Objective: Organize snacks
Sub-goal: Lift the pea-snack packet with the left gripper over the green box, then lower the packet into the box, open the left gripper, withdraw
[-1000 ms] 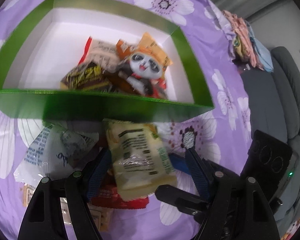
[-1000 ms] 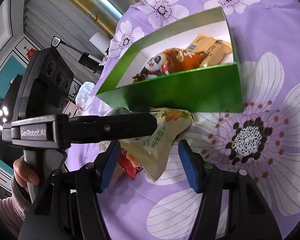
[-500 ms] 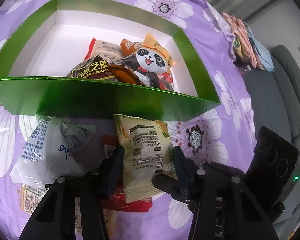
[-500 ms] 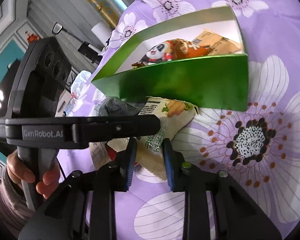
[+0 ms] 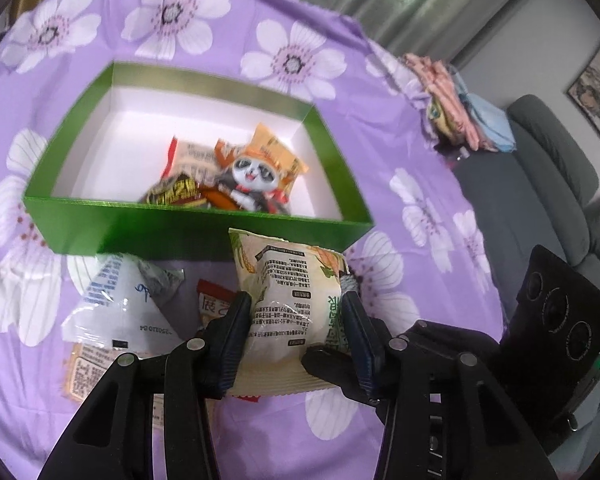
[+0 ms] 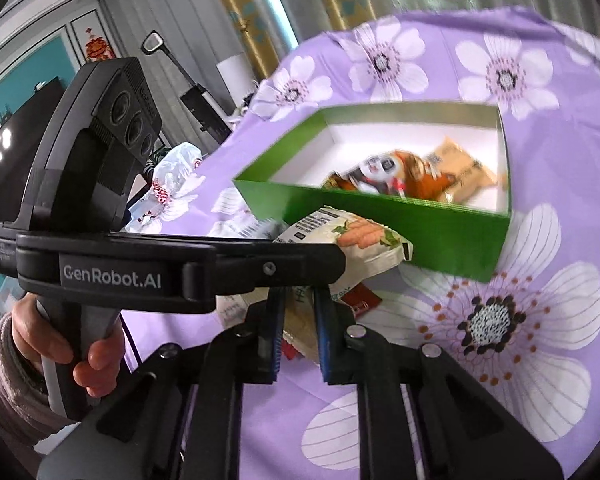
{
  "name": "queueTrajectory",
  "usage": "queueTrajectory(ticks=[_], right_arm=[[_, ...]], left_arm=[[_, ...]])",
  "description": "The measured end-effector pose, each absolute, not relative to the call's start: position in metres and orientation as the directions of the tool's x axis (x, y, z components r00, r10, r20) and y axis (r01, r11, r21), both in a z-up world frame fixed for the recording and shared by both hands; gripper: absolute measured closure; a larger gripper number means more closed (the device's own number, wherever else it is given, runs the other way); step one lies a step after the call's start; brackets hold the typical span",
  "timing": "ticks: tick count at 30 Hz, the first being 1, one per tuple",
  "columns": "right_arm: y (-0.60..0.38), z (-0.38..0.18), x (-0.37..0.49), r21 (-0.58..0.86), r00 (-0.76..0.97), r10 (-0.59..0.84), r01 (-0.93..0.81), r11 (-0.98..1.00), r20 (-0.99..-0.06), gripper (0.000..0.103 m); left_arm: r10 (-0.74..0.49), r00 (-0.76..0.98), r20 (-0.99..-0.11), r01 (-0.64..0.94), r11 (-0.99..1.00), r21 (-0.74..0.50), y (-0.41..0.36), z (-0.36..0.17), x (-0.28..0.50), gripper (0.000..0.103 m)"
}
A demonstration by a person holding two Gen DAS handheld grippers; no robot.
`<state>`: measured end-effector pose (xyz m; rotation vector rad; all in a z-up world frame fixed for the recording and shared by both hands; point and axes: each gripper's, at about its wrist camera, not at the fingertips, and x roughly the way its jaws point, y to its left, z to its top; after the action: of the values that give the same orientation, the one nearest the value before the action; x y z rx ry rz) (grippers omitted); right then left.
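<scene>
From the left wrist camera, the left gripper (image 5: 296, 320) has its jaws clamped on the cream snack packet (image 5: 290, 300), one blue pad against each side of its puffed body. The packet sits just in front of the near wall of the green box (image 5: 196, 232), its top edge overlapping that wall in the picture, and it looks raised off the purple flowered cloth (image 5: 396, 120). Inside the box, toward its near right part, lies a heap of snacks topped by a panda-print packet (image 5: 256, 178) (blurred, so the rest is hard to read). Left of the cream packet, in front of the box, lie a white triangular packet (image 5: 120, 308) and a red packet (image 5: 214, 300).

From the right wrist camera, the right gripper (image 6: 298, 324) is pinched on the thin lower edge of the same cream snack packet (image 6: 360, 244), its jaws having just closed nearly together. The left gripper's black body (image 6: 172, 268) crosses in front, gripped by a hand (image 6: 60, 352) in a pinkish sleeve. The packet is beside the green box's (image 6: 380, 232) near wall.
</scene>
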<state>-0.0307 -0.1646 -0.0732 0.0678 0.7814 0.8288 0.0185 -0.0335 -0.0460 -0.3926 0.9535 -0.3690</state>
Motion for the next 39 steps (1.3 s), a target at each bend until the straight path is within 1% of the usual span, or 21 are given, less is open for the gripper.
queueTrajectory(ticks=[7,14,30,35,39], right_arm=[[-0.165,-0.047,-0.037,0.316,0.449,0.701,-0.666,0.676,-0.554,0.088],[-0.158,-0.030,-0.031,0.283,0.466,0.708,-0.690,0.666,-0.531,0.088],[-0.138,-0.012,0.001,0.250,0.479,0.716,-0.714,0.654,-0.508,0.088],[-0.128,-0.011,0.023,0.251,0.466,0.725,-0.725,0.642,-0.507,0.088],[-0.120,-0.015,0.038,0.262,0.450,0.729,-0.727,0.635,-0.517,0.088]], left_arm=[[-0.446,0.590,-0.673,0.163,0.882,-0.441,-0.032,-0.016,0.013,0.056],[-0.431,0.626,-0.650,0.172,0.889,-0.425,-0.026,-0.001,0.017,0.056],[-0.401,0.668,-0.627,0.161,0.901,-0.404,-0.004,0.017,0.048,0.056],[-0.379,0.674,-0.634,0.141,0.909,-0.393,0.007,0.016,0.064,0.056],[-0.375,0.667,-0.643,0.116,0.906,-0.407,0.018,0.007,0.077,0.056]])
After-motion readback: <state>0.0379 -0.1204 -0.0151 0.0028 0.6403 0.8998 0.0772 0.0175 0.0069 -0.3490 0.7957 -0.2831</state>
